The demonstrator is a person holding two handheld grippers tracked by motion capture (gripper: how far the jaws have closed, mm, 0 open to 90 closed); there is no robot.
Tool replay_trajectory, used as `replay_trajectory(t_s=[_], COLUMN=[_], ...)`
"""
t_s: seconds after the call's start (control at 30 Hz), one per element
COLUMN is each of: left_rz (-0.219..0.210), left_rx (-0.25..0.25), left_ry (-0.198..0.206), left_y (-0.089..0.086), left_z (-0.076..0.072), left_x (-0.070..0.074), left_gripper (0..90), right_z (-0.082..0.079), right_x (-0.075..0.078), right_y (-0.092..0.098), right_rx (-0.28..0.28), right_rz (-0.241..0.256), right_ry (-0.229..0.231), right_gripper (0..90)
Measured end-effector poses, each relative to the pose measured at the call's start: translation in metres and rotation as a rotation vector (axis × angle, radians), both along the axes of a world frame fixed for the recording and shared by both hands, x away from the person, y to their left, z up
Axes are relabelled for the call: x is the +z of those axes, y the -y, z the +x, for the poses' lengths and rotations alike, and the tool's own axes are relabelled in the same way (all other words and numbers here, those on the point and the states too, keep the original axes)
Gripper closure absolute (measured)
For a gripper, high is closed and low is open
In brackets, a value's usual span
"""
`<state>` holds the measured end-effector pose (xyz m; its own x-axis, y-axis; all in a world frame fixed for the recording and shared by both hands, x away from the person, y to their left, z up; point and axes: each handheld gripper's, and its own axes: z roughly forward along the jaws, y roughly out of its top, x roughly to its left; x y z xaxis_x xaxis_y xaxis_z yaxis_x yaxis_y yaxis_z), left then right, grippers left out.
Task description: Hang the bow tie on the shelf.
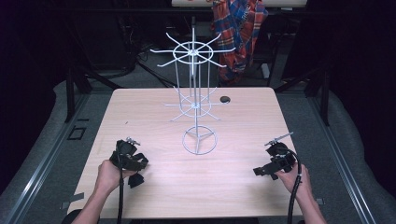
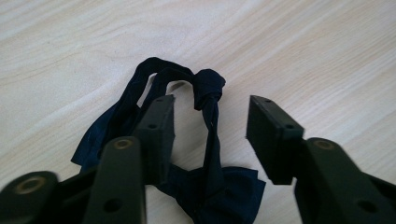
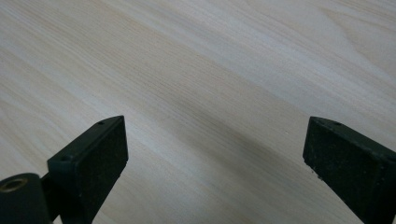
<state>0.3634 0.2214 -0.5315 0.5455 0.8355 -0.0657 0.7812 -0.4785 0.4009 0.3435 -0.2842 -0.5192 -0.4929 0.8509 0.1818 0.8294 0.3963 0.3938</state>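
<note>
While the left hand (image 1: 108, 176) grips its handle near the tabletop's (image 1: 154, 109) front-left corner, the left tool (image 2: 210, 123) hangs low over a dark navy bow tie (image 2: 205, 140) lying flat on the pale wood. Its jaws stand moderately apart and grip nothing: one pad sits on the loop of the strap, the other stands clear on bare wood, and the knotted strap runs up between them. The bow itself lies close under the tool, at the bottom of the left gripper view; in the high view it's the small dark shape (image 1: 136, 179) just beside the hand.

Moving across, a white wire display stand (image 1: 197, 100) rises at mid-table, upright, its ring base on the wood and two tiers of spokes fanning out above. A small dark hole (image 1: 225, 99) sits just behind it to the right.

Over on the right, the right tool (image 3: 215, 149) is spread wide, holding nothing, with bare wood grain beneath it. The right hand (image 1: 293, 179) holds it near the front-right edge, well apart from the tie.
</note>
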Motion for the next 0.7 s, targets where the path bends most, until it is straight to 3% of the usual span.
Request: replay_trajectory(t_s=[0.17, 0.37, 0.5, 0.6, 0.7], left_rz=[0.026, 0.018, 0.007, -0.01, -0.043], left_rx=[-0.018, -0.031, -0.024, -0.015, -0.002], left_ry=[-0.034, -0.028, -0.02, 0.002, 0.03], left_y=[0.002, 0.001, -0.001, -0.003, -0.006], left_z=[0.005, 0.003, 0.002, 0.0, -0.002], left_x=[-0.007, -0.005, -0.002, 0.003, 0.009], left_gripper=[68.0, 83.8, 86.6, 87.0, 87.0], right_z=[0.0, 0.0, 0.0, -0.001, -0.001], right_x=[0.0, -0.001, 0.0, -0.001, 0.001], right_y=[0.0, 0.001, 0.001, -0.001, 0.0], right_rx=[0.001, -0.005, -0.003, -0.021, -0.001], right_rz=[-0.005, -0.007, -0.009, 0.002, -0.016], right_ry=[-0.004, -0.005, -0.005, 0.006, -0.002], right_gripper=[6.2, 6.5, 6.5, 6.6, 6.6])
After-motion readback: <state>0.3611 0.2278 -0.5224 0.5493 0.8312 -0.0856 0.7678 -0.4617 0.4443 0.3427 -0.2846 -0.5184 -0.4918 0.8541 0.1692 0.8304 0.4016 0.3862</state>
